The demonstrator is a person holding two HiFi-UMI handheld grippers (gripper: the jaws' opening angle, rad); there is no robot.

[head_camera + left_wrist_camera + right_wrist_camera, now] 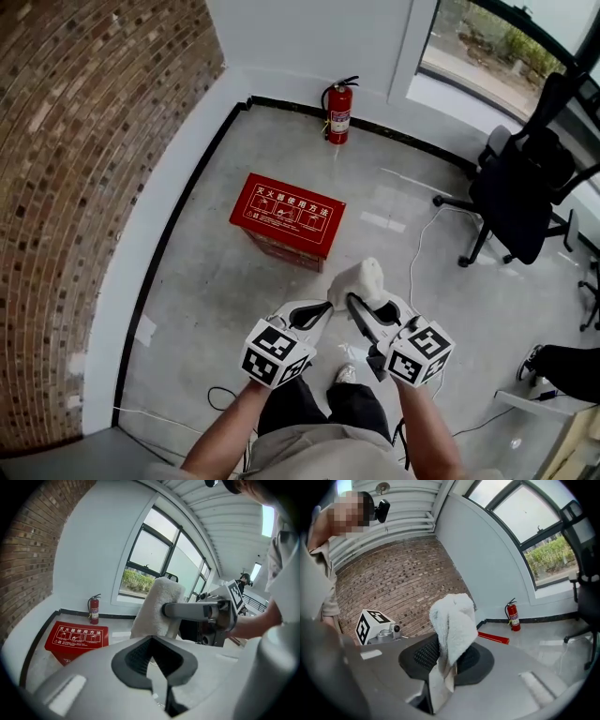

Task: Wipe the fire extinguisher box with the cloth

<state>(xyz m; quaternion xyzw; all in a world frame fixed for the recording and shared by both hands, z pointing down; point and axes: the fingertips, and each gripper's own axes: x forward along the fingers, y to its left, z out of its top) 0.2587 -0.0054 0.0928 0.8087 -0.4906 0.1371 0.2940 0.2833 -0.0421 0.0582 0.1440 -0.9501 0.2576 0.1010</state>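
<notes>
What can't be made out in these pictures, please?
- Fire extinguisher box interior: head view, closed lid hides it.
- Box lid in right gripper view: edge-on, partly behind the cloth.
- Fire extinguisher label: too small, head view.
- Cloth's lower end: buried between the jaws of the right gripper.

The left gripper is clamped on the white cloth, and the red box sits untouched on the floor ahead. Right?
Not quite: the right gripper is clamped on the white cloth, as the right gripper view shows; the left gripper is shut on nothing. The red box does sit untouched on the floor.
</notes>
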